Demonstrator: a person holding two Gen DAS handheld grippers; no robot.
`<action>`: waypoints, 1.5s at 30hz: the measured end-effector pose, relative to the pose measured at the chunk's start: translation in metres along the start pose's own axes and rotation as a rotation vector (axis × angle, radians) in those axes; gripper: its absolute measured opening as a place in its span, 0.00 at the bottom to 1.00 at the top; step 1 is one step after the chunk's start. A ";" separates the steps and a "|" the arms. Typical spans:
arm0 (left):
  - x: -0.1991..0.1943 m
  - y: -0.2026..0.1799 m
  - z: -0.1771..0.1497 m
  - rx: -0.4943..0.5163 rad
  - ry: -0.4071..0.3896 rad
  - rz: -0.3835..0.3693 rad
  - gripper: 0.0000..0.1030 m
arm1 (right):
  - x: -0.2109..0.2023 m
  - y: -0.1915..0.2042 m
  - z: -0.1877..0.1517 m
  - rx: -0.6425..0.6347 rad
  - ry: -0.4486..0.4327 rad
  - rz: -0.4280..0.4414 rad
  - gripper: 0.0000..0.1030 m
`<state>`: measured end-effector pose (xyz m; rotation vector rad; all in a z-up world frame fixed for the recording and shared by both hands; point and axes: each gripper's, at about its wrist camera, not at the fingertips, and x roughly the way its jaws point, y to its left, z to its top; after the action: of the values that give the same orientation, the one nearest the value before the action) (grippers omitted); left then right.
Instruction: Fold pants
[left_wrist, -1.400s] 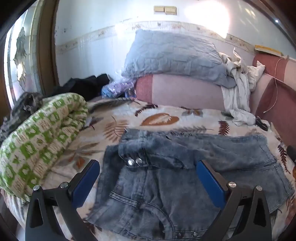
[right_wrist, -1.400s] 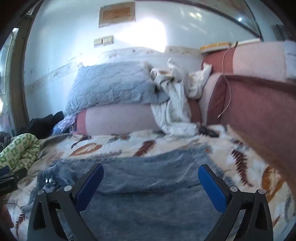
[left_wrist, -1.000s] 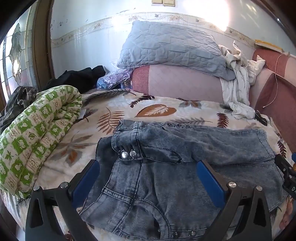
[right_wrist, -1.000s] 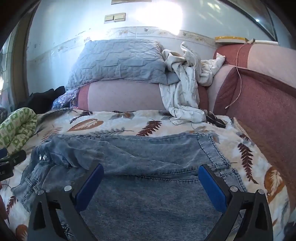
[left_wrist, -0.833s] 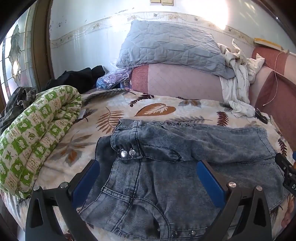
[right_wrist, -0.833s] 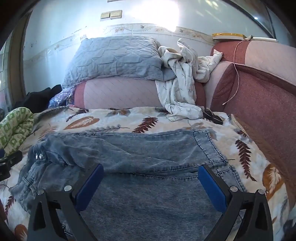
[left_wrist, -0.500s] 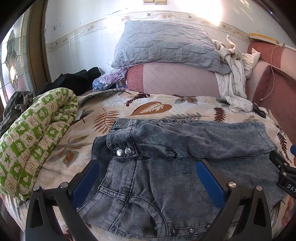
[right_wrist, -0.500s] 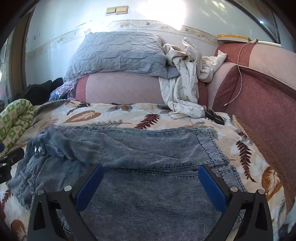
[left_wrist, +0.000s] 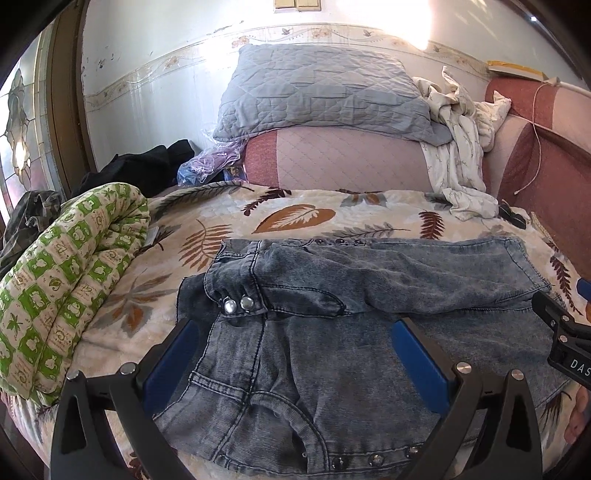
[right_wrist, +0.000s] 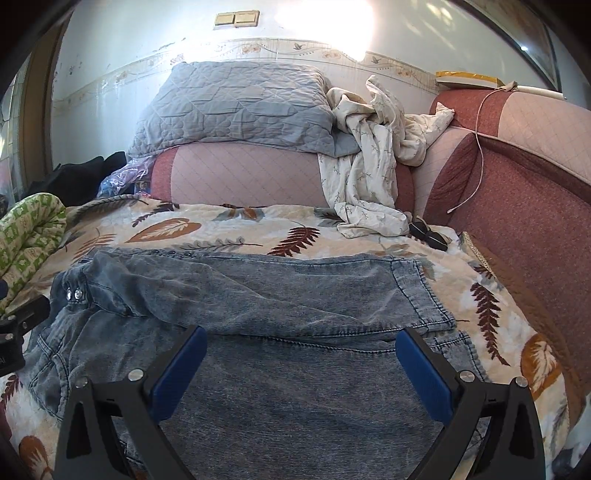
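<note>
Left gripper (left_wrist: 295, 354): we hold it spread wide above the waistband, grasping nothing.
Right gripper (right_wrist: 301, 363): ours too, released.
Pants (right_wrist: 295, 295): flat on the bed (right_wrist: 221, 225).

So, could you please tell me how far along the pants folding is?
Done: the jeans lie on the bedspread, one leg folded over the other. In hand: nothing; left gripper and right gripper hover open. Left: folding them shorter.

Between the jaws lay faded, matt denim jeans (left_wrist: 332, 354) with shiny metal snaps (left_wrist: 236, 305); beyond them, a soft leaf-print quilt (right_wrist: 221, 229) and a stitched grey pillow (right_wrist: 236, 107).
</note>
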<state>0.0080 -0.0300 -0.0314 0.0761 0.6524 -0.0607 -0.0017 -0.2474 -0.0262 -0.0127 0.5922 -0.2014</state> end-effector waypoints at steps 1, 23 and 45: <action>0.001 -0.001 0.001 0.001 0.001 0.002 1.00 | 0.000 -0.001 0.000 0.001 0.001 0.000 1.00; 0.006 -0.001 -0.003 0.011 0.026 0.010 1.00 | 0.001 -0.001 -0.001 -0.017 0.009 -0.016 1.00; 0.013 -0.001 -0.006 0.017 0.051 0.027 1.00 | 0.003 -0.002 -0.002 -0.030 0.019 -0.027 1.00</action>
<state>0.0151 -0.0311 -0.0440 0.1033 0.7016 -0.0388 -0.0006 -0.2496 -0.0298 -0.0476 0.6145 -0.2189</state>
